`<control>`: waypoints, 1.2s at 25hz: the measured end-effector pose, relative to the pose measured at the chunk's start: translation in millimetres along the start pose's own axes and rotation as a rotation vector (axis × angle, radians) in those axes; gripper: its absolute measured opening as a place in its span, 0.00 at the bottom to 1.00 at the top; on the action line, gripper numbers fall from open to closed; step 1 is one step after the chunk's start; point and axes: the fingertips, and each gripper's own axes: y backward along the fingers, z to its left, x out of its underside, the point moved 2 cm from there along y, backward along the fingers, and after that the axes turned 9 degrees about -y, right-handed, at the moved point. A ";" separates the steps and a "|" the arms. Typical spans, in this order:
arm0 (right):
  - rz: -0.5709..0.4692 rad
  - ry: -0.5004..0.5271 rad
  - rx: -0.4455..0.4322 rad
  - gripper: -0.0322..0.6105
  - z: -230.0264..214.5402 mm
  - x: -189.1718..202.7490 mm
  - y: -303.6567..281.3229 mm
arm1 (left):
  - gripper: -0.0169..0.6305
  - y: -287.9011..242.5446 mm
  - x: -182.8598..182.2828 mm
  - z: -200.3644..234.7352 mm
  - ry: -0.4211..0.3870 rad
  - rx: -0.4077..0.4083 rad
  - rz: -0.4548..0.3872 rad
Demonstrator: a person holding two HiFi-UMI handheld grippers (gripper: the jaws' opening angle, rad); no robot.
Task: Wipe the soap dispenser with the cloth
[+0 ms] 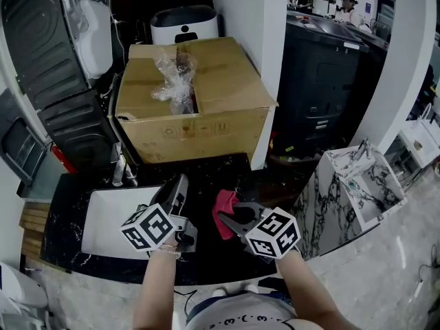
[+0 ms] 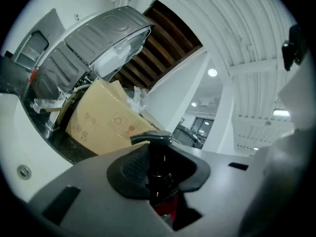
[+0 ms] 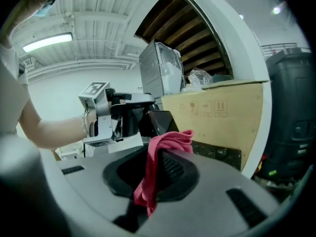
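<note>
With left hand-held gripper, clamping the black soap dispenser; with right hand-held gripper, pinching the red cloth beside it.

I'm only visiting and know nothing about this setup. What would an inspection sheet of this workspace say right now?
Surface: black counter with a white sink at its left.
Job's things: dark dispenser and red cloth, both held above the counter; whether they touch is unclear.
Clutter: cardboard box at the counter's back, with crumpled plastic on top.
Tongs: left tongs shut on the dispenser; right tongs shut on the cloth.
Cables: nothing seen.
Surroundings: white pillar, black cabinet, and a person far behind.
</note>
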 end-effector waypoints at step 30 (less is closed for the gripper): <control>-0.100 -0.322 0.213 0.13 -71.4 31.1 4.6 | 0.19 -153.1 97.4 30.2 -0.417 0.036 0.150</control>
